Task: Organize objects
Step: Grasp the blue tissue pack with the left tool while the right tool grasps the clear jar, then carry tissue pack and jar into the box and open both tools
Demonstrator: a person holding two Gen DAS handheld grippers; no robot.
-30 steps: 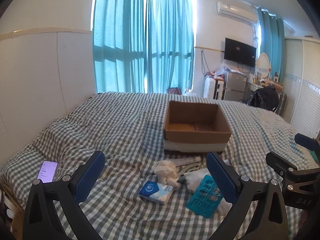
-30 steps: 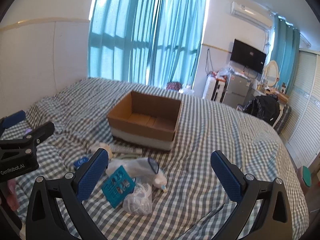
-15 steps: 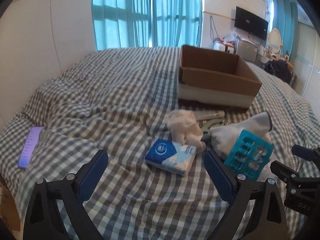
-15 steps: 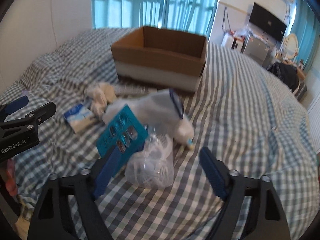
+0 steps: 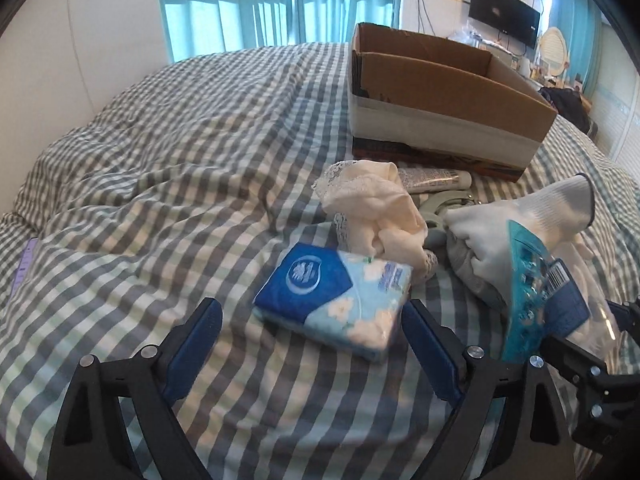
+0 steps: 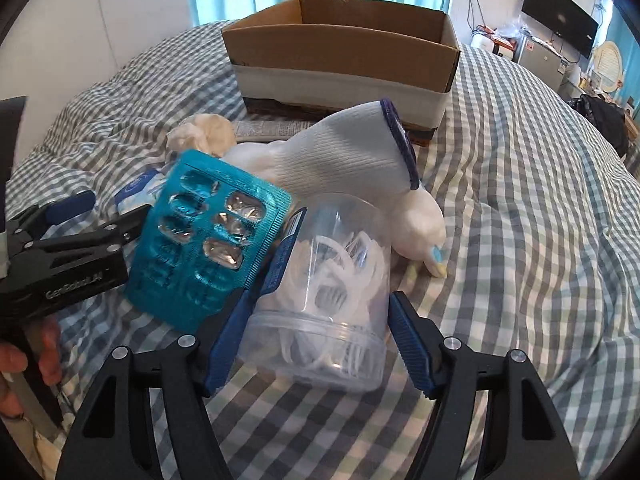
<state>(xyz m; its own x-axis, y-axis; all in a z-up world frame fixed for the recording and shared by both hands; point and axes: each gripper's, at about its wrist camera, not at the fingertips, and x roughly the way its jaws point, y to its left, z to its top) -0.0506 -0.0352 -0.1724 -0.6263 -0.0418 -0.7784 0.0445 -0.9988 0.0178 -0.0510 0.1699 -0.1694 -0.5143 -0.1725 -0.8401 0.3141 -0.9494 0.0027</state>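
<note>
A blue tissue pack (image 5: 334,298) lies on the checked bed just ahead of my open left gripper (image 5: 312,334), between its fingers' line and untouched. My right gripper (image 6: 320,320) is open with its fingers on either side of a clear plastic jar (image 6: 328,304) of white floss picks lying on its side. A teal blister pack (image 6: 204,236) leans on the jar's left; it also shows in the left wrist view (image 5: 532,280). A white glove (image 6: 352,152), a cream cloth (image 5: 376,208) and a tube (image 5: 434,178) lie behind. An open cardboard box (image 5: 444,92) stands beyond.
A purple phone (image 5: 24,268) lies at the bed's left edge. The left gripper shows at the left of the right wrist view (image 6: 68,236). Curtains, a TV (image 6: 560,12) and furniture stand at the far side of the room.
Both grippers have moved forward and down toward the pile. The right gripper's fingers have narrowed around the jar. The left gripper has come up to the tissue pack.
</note>
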